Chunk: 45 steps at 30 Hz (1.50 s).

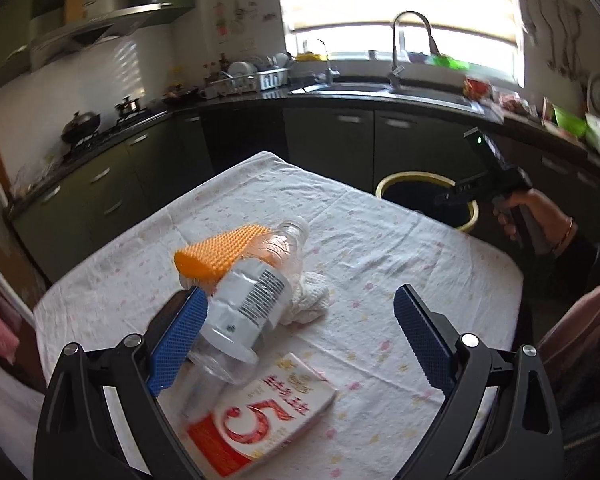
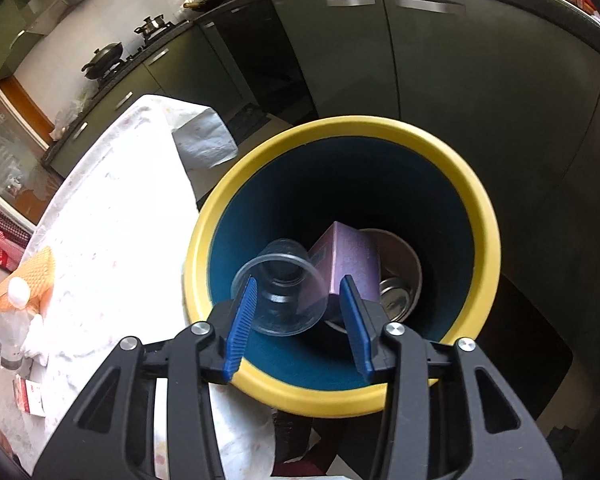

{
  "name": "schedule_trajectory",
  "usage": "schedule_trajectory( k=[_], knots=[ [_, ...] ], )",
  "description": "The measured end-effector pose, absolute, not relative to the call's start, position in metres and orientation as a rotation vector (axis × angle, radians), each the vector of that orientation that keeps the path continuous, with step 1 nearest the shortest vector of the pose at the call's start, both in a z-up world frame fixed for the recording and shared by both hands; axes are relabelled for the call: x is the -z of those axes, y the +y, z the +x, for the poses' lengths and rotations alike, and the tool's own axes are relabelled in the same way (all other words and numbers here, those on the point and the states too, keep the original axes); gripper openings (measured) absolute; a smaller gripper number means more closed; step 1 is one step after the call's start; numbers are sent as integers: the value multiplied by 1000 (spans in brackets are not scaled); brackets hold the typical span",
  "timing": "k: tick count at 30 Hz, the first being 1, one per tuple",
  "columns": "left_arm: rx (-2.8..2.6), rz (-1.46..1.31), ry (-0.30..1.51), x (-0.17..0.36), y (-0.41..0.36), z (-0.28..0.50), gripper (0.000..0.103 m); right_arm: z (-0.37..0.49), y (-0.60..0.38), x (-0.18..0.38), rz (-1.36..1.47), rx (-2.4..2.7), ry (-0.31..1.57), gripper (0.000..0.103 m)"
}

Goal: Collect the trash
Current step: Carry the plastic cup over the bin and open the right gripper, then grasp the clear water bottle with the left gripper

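Meanwhile my right tongs point(image 2: 298, 312) hung apart over the yellow-rimmed, dark blue trash bin point(image 2: 479, 216), a clear plastic cup point(image 2: 280, 292) loose between them above the purple carton point(image 2: 347, 264). My left tongs point(image 1: 300, 340) gaped wide over the cloth-covered worktop point(image 1: 379, 248), one pad beside the crumpled clear plastic bottle point(image 1: 252, 296).

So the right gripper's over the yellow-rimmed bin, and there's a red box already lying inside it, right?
Not quite: the box inside the yellow-rimmed bin is purple, not red, as the right wrist view shows. The right gripper is indeed over the bin.
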<state>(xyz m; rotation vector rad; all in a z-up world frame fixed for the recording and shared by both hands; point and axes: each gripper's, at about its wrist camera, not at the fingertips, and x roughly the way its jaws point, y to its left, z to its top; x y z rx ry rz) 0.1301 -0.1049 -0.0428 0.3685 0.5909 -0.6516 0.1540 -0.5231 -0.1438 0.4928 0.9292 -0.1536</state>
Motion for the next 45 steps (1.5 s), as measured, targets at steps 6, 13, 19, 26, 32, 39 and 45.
schedule_trajectory(
  k=[6, 13, 19, 26, 32, 39, 45],
  knots=[
    [709, 447, 662, 48, -111, 165, 93, 143, -519, 147, 519, 139, 918, 42],
    [833, 486, 755, 62, -121, 202, 93, 135, -515, 150, 545, 121, 917, 44],
    [826, 550, 812, 78, -128, 220, 93, 133, -517, 158, 569, 124, 928, 46],
    [809, 615, 834, 91, -131, 224, 93, 136, -516, 164, 581, 115, 937, 47],
    [817, 631, 858, 100, -133, 225, 82, 137, -514, 169, 587, 102, 940, 47],
    [794, 652, 881, 107, -136, 228, 69, 134, -518, 167, 597, 103, 929, 47],
    [773, 634, 905, 105, -132, 235, 58, 129, -521, 165, 607, 102, 914, 48]
  ],
)
